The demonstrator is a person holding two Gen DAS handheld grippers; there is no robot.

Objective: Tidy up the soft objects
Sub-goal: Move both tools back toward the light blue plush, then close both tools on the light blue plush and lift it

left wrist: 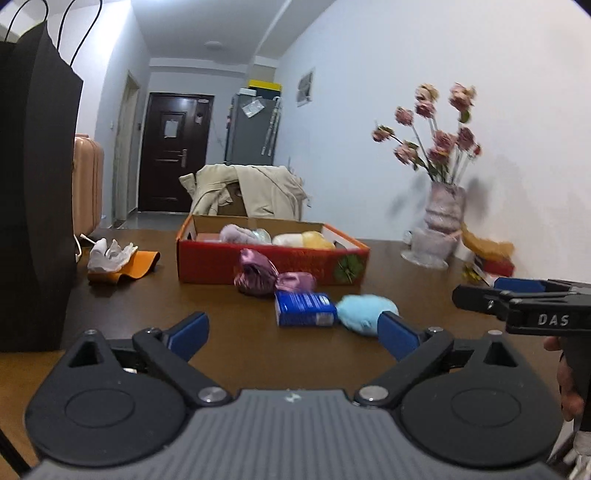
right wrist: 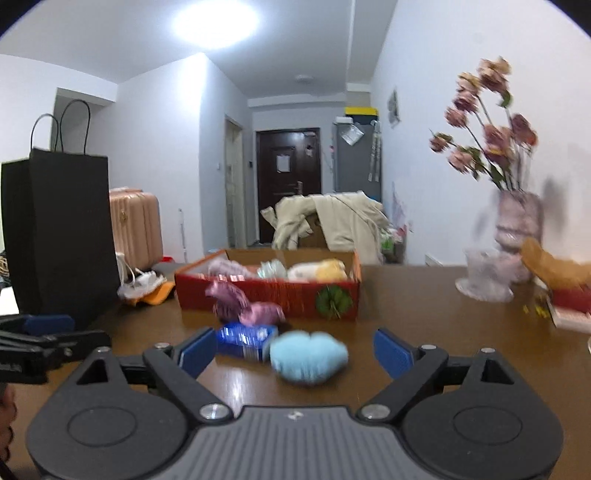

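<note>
Blue plush [right wrist: 308, 356], puffy and lobed, lies on the desk [right wrist: 406, 306] between the spread right claw [right wrist: 295, 356]; left claw [left wrist: 293, 332] likewise spread.

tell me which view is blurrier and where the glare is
Right wrist view: motion-smeared, blue pouch, tissue pack and flowers soft; ceiling light blown out. Left wrist view: sharper, tissue pack crisp, only the flowers smeared; no strong glare. Both bend straight edges.

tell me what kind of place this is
Likely a lived-in apartment: a dark entrance door down a hallway, a grey fridge, a pink suitcase, and a brown table with a flower vase.
</note>
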